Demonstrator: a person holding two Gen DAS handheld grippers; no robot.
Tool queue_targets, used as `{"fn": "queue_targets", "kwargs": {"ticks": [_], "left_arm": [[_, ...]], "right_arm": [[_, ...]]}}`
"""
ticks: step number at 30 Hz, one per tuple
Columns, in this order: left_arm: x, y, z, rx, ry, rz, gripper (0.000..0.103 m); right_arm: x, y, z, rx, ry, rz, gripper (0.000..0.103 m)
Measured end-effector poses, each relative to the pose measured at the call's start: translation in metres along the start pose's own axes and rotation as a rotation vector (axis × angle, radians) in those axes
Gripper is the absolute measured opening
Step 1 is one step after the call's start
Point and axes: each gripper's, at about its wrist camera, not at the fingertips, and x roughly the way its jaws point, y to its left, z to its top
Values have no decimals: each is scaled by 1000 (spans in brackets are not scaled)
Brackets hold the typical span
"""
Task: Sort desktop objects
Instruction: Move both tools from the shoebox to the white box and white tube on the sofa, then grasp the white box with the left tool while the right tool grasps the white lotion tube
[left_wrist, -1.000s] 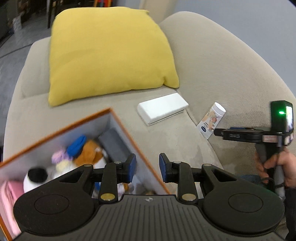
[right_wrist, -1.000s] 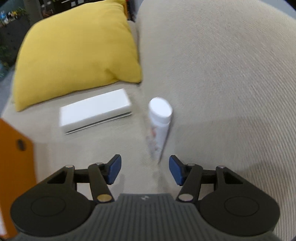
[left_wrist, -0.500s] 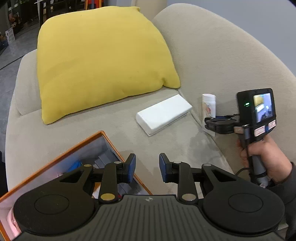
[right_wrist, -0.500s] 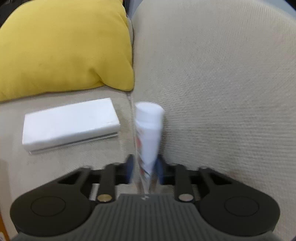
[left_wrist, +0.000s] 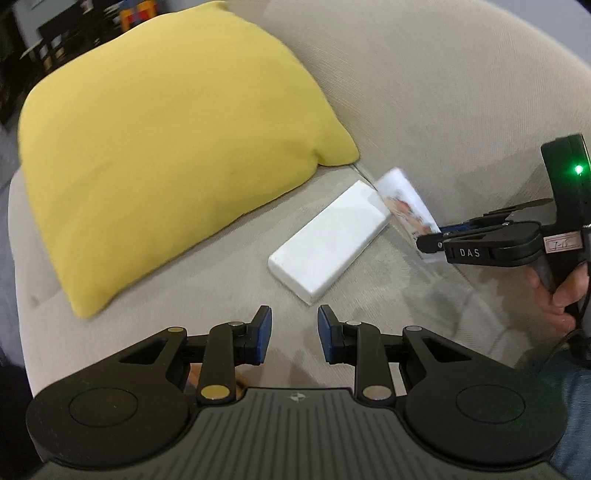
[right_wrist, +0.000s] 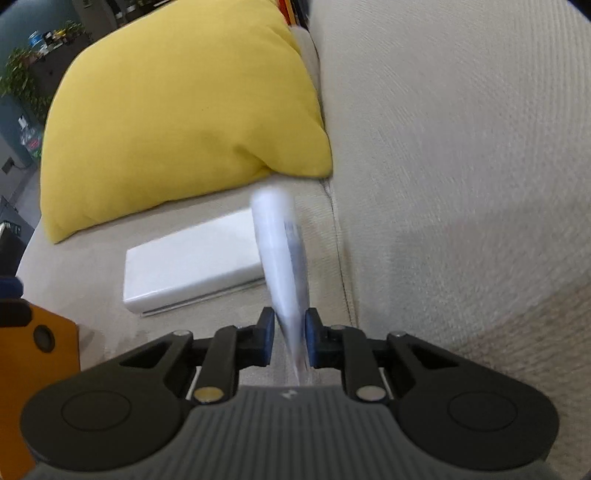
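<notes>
Since a second ago the right gripper (right_wrist: 290, 338) has clamped the tube (right_wrist: 280, 258). Left to right: pillow (left_wrist: 166, 147), white box (left_wrist: 328, 247) mid-frame lengthwise ahead of the left gripper (left_wrist: 293, 334), narrowly parted, empty and nearer.

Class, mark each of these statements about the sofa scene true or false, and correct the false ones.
1. The right gripper is closed on the white tube. True.
2. The left gripper holds the white box. False: nothing is between its fingers; the box lies on the sofa seat.
3. A yellow cushion leans against the sofa back. True.
4. The white box lies on top of the cushion. False: it lies on the seat beside it.
</notes>
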Motion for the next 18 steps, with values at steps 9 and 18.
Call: {"fn": "queue_targets", "kwargs": {"ticks": [9,18], "left_arm": [[39,-33,21,215,26,31,31],[75,-63,35,439,44,45,53]], "right_arm": [[7,-1,-13,37,-85,-5,9],[-17,-7,-29,131,-188,-53,6]]}}
